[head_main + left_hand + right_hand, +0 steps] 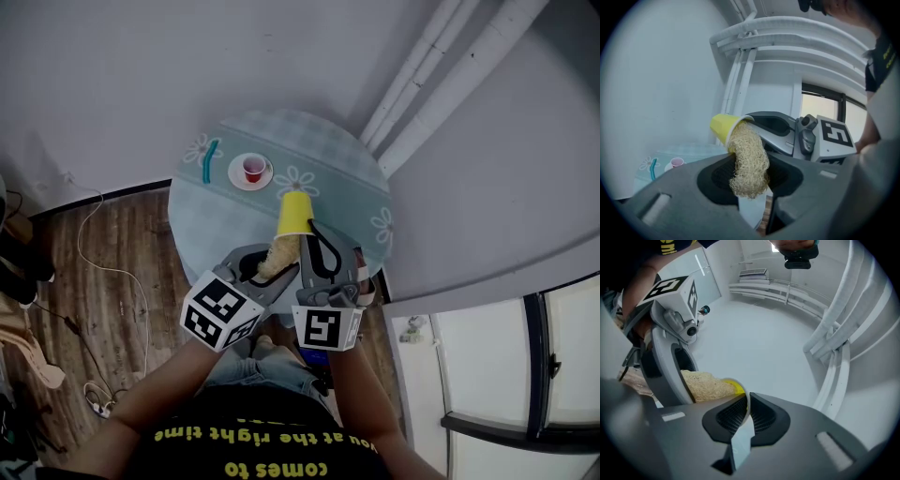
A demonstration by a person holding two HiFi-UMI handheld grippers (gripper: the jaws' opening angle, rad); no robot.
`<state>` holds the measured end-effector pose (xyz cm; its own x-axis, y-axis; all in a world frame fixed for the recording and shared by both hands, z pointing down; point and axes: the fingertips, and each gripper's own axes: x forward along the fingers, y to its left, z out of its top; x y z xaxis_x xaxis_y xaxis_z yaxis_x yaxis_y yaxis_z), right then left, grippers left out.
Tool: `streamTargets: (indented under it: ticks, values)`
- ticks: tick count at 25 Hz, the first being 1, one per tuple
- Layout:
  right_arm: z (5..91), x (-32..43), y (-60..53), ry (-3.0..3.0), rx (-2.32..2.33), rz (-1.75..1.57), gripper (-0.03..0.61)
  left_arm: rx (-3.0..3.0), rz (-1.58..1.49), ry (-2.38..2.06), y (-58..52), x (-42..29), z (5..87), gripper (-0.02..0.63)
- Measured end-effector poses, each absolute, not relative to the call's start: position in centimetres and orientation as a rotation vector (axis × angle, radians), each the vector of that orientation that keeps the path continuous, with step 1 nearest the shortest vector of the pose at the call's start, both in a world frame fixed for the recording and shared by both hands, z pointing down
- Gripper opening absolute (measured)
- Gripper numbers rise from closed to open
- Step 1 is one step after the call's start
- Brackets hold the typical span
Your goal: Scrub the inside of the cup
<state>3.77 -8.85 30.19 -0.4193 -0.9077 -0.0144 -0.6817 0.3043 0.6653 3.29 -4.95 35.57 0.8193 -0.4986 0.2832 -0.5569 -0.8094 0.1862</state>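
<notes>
L gripper (750, 180): fingers (715, 176) part-way closed, clamped on the near end of a straw-coloured scrubber (749, 157). The rest of it sticks out ahead & up from the tips. Its far end sits in the mouth of the yellow cup (723, 126), just ahead of the tips, a bit up & left. Cup is on its side in the air, not on the bench. Mouth faces the L fingers, base points away, so its long axis runs approx. in line w/ the scrubber. That line-up is what the scrub turns on, I'd say: push/pull along it, or twist, w/o levering the rim.

R gripper (745, 416): fingers (764, 418) nearly together, pinching the thin cup wall at the rim. Cup body goes off left of these tips, scrubber comes in from that side. R holds, L is the one lined up w/ the opening.

Further out, head view: round bench (347, 178) w/ teal cloth, below & beyond both tips. On its far side a saucer (234, 178) w/ a small red cup (253, 169) & a teal stick (210, 161), well apart from the work. How deep the scrubber reaches: can't tell.
</notes>
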Motion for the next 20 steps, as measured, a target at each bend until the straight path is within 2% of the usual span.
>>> streamTargets:
  ticks: [20]
  values:
    - [30.0,4.2,-8.4,-2.217,1.423,-0.844,0.023,2.780,0.357,-0.811,-4.0,3.6,36.0,0.147]
